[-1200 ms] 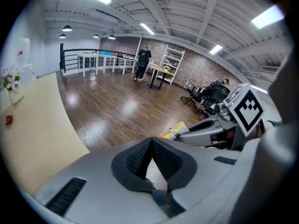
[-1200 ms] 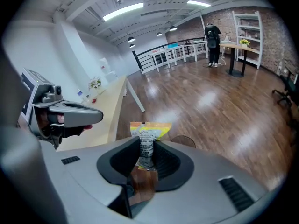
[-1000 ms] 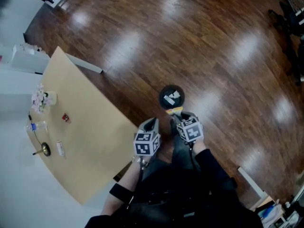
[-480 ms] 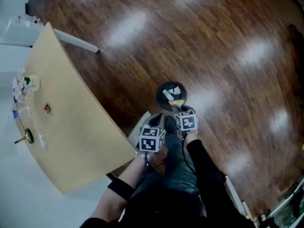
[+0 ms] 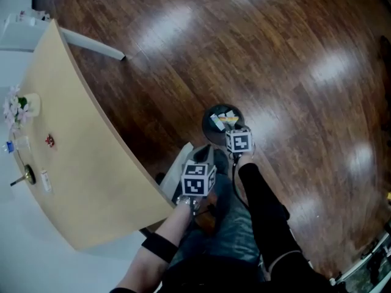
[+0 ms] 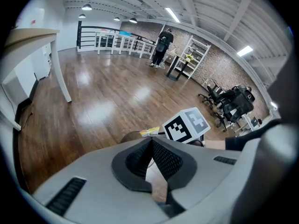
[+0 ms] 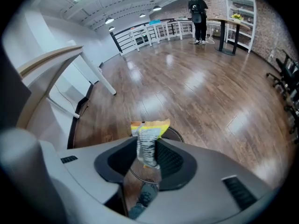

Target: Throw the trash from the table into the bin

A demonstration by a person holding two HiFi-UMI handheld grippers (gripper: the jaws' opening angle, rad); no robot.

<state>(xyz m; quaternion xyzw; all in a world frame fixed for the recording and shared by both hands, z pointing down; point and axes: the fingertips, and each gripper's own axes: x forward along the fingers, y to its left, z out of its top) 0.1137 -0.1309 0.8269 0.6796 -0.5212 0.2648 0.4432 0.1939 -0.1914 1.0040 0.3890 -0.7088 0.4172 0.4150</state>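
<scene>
Wooden floor (image 5: pixel 293 54) beside the counter (image 5: pixel 73 133): right gripper (image 7: pixel 147 160), jaws just opening with the yellow wrapper (image 7: pixel 148 139) between them, hangs at the bin (image 5: pixel 206 126); release squarely over its mouth; left gripper (image 6: pixel 152 146) closed, empty

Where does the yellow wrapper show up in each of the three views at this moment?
Head view: yellow wrapper at centre, over the bin.
Left gripper view: lower centre, above the bin's rim.
Right gripper view: centre, pinched in the right tongs, whose jaws have just been opening.
Shared landmark: the bin's dark round rim.
</scene>
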